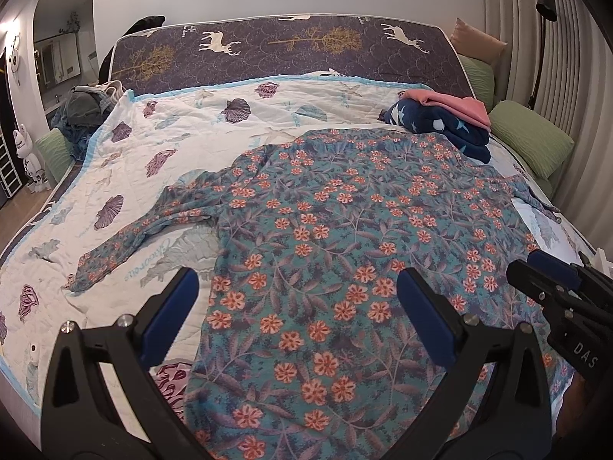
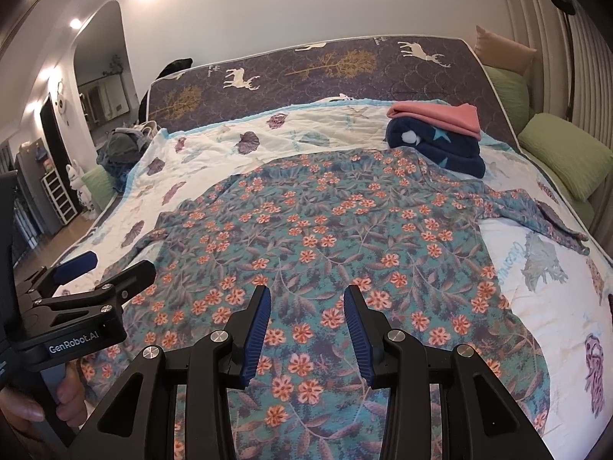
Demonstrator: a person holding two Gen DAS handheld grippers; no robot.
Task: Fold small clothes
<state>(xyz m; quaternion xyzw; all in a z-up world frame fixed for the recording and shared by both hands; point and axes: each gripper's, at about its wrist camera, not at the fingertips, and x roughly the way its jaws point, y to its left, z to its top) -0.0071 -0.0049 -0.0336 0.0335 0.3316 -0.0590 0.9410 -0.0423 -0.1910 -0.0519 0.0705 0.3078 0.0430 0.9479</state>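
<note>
The floral shirt (image 1: 345,237) lies spread flat on the bed's white quilt (image 1: 184,142), sleeves out to either side (the left one crumpled). The left gripper (image 1: 297,306) hangs over the shirt's near edge, jaws wide apart and empty. The right gripper (image 2: 306,329) hovers over the near hem, also parted, holding nothing. Folded clothes (image 2: 440,134) sit stacked near the headboard.

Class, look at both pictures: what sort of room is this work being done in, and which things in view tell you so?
Most likely a home bedroom. A floral garment lies spread on a bed covered by a shell-print quilt, green pillows sit along the side, and folded clothes are stacked near the far edge.
</note>
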